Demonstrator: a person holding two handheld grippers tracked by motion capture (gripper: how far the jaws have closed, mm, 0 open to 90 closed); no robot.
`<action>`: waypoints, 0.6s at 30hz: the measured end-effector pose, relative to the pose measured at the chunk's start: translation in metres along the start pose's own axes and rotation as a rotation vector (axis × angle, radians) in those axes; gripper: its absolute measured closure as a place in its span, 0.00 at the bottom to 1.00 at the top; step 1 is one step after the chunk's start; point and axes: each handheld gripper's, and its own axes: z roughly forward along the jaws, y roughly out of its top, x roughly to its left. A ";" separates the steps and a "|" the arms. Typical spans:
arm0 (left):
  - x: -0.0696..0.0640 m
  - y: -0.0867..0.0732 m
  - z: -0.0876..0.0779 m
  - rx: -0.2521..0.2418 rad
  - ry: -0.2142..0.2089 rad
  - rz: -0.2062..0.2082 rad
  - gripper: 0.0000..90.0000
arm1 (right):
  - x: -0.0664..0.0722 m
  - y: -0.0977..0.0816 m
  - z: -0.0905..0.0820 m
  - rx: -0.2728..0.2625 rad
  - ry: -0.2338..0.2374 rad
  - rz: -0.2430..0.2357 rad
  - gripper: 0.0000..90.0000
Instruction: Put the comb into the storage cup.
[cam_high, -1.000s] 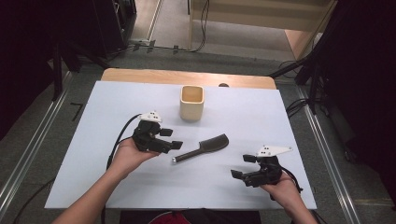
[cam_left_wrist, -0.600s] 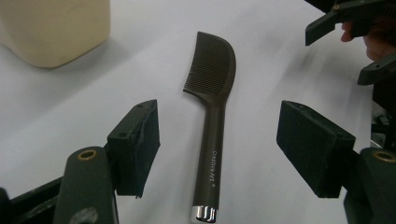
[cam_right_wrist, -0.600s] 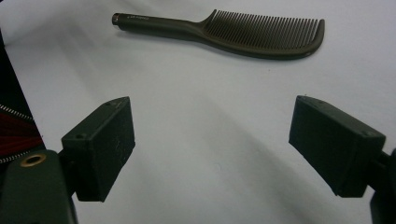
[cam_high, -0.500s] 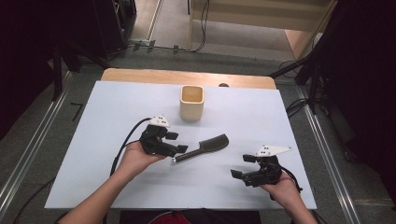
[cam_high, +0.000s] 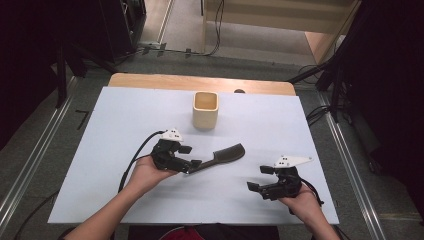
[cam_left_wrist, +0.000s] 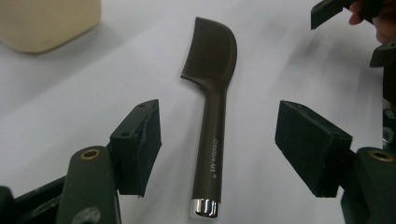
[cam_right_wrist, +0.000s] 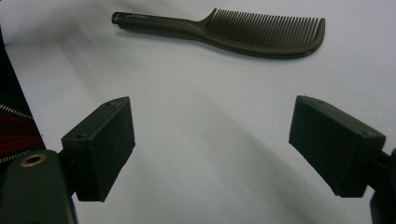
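A dark brown comb (cam_high: 222, 156) lies flat on the white table top (cam_high: 120, 125), its teeth end pointing right. My left gripper (cam_high: 188, 158) is low over the handle end. In the left gripper view the comb's handle (cam_left_wrist: 215, 126) lies between the two pads (cam_left_wrist: 140, 142), with a gap on each side. The jaws have just been closing a little and stand open. My right gripper (cam_high: 260, 178) is held open above bare table at the front right, and the comb (cam_right_wrist: 233, 30) lies beyond its jaws (cam_right_wrist: 212, 149).
A cream square cup (cam_high: 205, 109) stands upright behind the comb, near the back middle; its corner (cam_left_wrist: 46, 18) shows in the left gripper view. A wooden strip (cam_high: 200, 82) runs along the table's far edge. Metal rails flank the table.
My left gripper has moved right and down onto the comb's handle end, so the handle now lies between its jaws. The right gripper and the comb have kept still.
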 end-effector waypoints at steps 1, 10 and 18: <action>0.000 -0.001 0.001 0.014 0.003 0.004 0.36 | 0.000 0.000 0.000 0.001 0.000 -0.001 0.14; 0.000 -0.010 0.011 0.048 -0.006 0.007 0.39 | 0.000 0.001 0.000 -0.003 -0.002 0.003 0.14; -0.001 -0.020 0.019 0.061 0.001 0.031 0.42 | 0.001 0.001 0.001 0.007 0.003 -0.001 0.14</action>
